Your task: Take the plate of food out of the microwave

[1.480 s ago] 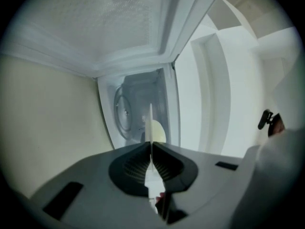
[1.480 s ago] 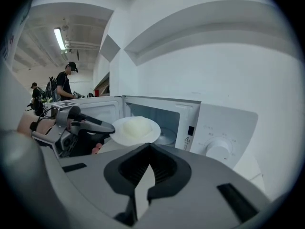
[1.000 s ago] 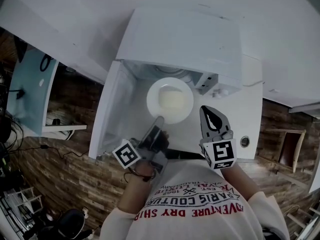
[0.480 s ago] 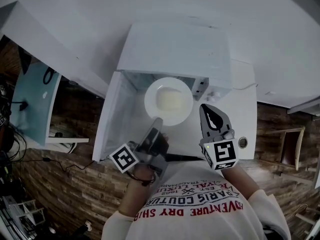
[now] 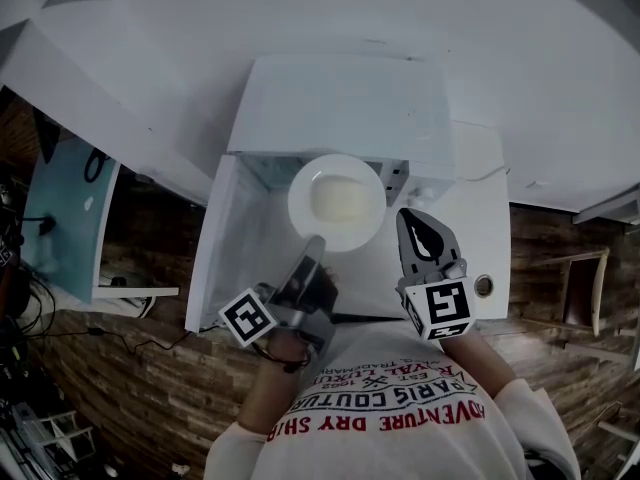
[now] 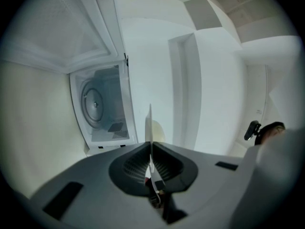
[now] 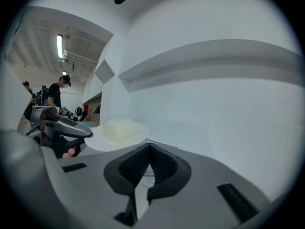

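Observation:
A white plate [image 5: 336, 200] with a pale mound of food hangs just in front of the open white microwave [image 5: 330, 98]. My left gripper [image 5: 312, 251] is shut on the plate's near rim. In the left gripper view the plate [image 6: 150, 128] shows edge-on as a thin upright line clamped between the jaws. The empty microwave cavity [image 6: 102, 106] with its turntable lies behind it to the left. My right gripper [image 5: 420, 236] is shut with nothing in it, a little to the right of the plate. The right gripper view shows the plate [image 7: 119, 130] and the left gripper [image 7: 57, 125] off to its left.
The microwave door [image 5: 235, 238] stands swung open on the left side. The microwave rests on a white counter [image 5: 480, 198] against a white wall. A wooden floor lies below. People [image 7: 57, 92] stand far off in the right gripper view.
Both grippers have risen a little, the left one carrying the plate up with it. The plate now overlaps the microwave's front edge in the head view.

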The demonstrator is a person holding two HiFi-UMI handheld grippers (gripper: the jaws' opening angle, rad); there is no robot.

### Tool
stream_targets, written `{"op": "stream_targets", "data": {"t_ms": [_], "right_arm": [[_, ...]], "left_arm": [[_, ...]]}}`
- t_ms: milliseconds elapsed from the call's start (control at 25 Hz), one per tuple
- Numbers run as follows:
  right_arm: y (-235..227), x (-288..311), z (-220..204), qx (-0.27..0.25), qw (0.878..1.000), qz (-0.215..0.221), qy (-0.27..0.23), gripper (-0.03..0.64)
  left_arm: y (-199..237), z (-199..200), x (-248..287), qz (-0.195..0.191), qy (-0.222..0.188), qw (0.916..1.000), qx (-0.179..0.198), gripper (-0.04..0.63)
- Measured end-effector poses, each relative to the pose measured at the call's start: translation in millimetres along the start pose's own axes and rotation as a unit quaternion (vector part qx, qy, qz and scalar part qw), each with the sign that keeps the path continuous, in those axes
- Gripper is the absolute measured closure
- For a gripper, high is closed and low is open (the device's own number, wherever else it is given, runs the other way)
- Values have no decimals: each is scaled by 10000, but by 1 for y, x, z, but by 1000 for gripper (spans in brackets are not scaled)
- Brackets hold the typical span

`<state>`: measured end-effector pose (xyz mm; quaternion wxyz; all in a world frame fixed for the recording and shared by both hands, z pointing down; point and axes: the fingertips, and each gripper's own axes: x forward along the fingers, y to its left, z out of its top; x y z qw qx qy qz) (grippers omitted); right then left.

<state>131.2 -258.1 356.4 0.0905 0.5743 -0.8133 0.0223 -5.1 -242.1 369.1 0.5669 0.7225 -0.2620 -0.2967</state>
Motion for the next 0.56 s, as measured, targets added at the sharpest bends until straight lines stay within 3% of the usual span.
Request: {"op": "stream_targets", "data": {"t_ms": [560], "right_arm": [[-2,7,-4,50,10000,-33,27,612]], "left_arm": [[3,7,1,48,-42,10000,7,577]]}}
